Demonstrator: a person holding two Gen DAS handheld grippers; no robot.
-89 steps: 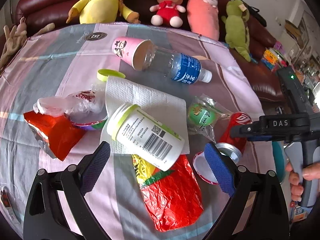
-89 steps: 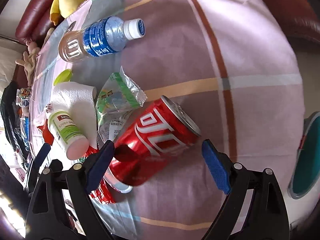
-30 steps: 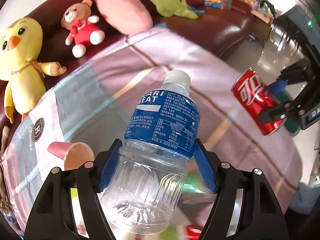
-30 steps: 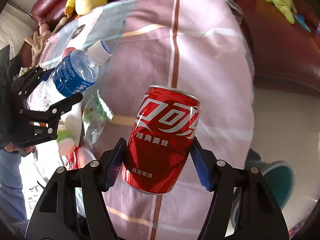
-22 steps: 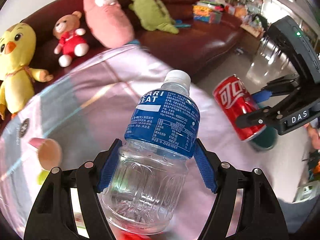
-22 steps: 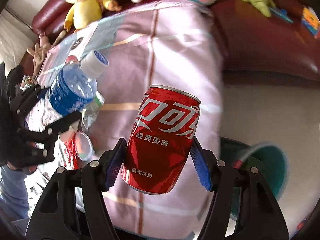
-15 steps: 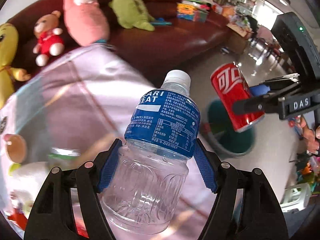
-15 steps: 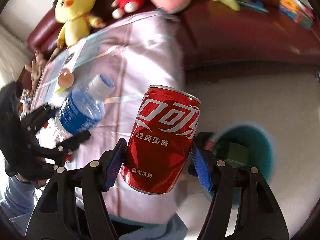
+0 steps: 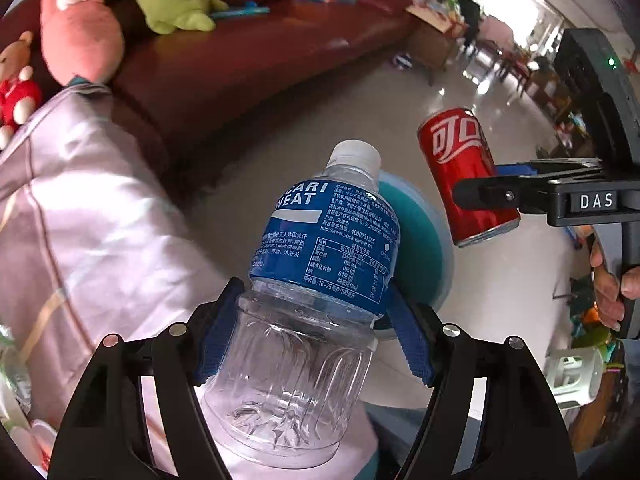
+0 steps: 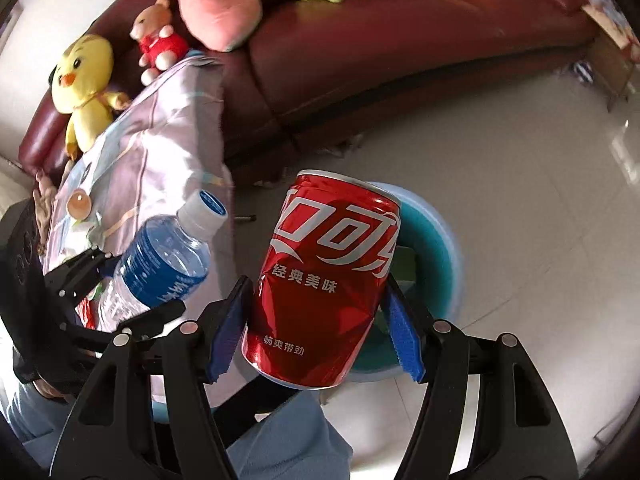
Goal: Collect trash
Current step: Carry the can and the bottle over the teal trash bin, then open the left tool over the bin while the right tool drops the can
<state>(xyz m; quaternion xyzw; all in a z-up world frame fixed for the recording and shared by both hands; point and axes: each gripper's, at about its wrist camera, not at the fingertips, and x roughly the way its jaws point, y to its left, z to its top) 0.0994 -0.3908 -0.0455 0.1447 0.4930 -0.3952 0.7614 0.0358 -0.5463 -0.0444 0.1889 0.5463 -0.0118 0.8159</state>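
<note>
Trash riding in both grippers: left gripper (image 9: 310,342) pinching clear plastic bottle (image 9: 316,280) just under the blue label, right gripper (image 10: 318,330) clamping red can (image 10: 324,280) mid-body. Both likely empty, so handling light; bottle wall flexing if squeezed, can denting and slick. Hanging over teal bin (image 10: 436,248) on tiled floor (image 10: 520,168), beside cloth-covered table (image 9: 80,220).

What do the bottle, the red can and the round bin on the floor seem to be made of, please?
The Pocari Sweat bottle looks like clear, glossy plastic: see-through ribbed walls under a printed blue label. The red cola can seems thin painted metal, shiny and dented. The teal bin is probably smooth plastic, though blurred.
</note>
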